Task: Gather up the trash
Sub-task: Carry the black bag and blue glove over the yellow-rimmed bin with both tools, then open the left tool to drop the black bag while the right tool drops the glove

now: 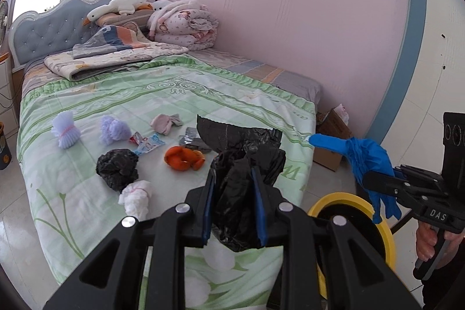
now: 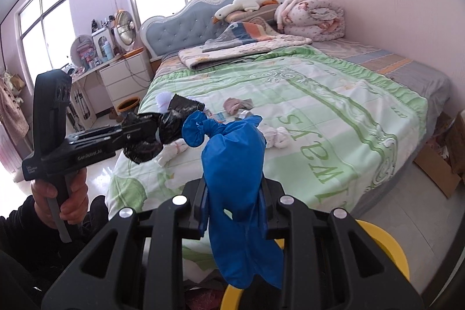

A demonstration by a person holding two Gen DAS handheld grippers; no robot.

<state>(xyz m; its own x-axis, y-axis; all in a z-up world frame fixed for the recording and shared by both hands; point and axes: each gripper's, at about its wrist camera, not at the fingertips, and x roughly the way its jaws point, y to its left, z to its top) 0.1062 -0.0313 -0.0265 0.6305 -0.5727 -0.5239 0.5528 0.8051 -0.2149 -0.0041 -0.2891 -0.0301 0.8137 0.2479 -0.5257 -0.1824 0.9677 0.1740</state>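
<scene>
In the left wrist view my left gripper [image 1: 234,179] is shut on a crumpled black plastic bag [image 1: 241,141], held over the foot of the bed. To its right, my right gripper [image 1: 366,179] is shut on a blue glove [image 1: 363,153], above a yellow bin [image 1: 386,237]. The right wrist view has the right gripper [image 2: 234,188] with the blue glove [image 2: 232,153] hanging from its pads, and the left gripper [image 2: 145,132] with the black bag [image 2: 168,127]. On the green bedspread [image 1: 203,95] lie orange peel [image 1: 183,157], another black bag [image 1: 117,169], white tissue [image 1: 135,198], wrappers [image 1: 146,143] and purple foam nets [image 1: 65,130].
The yellow bin's rim [image 2: 386,246] sits on the floor at the bed's foot, below both grippers. A cardboard box [image 1: 331,130] stands by the pink wall. Folded quilts [image 1: 183,22] and a plush goose [image 1: 116,6] are at the headboard. A hand [image 2: 61,193] holds the left gripper's handle.
</scene>
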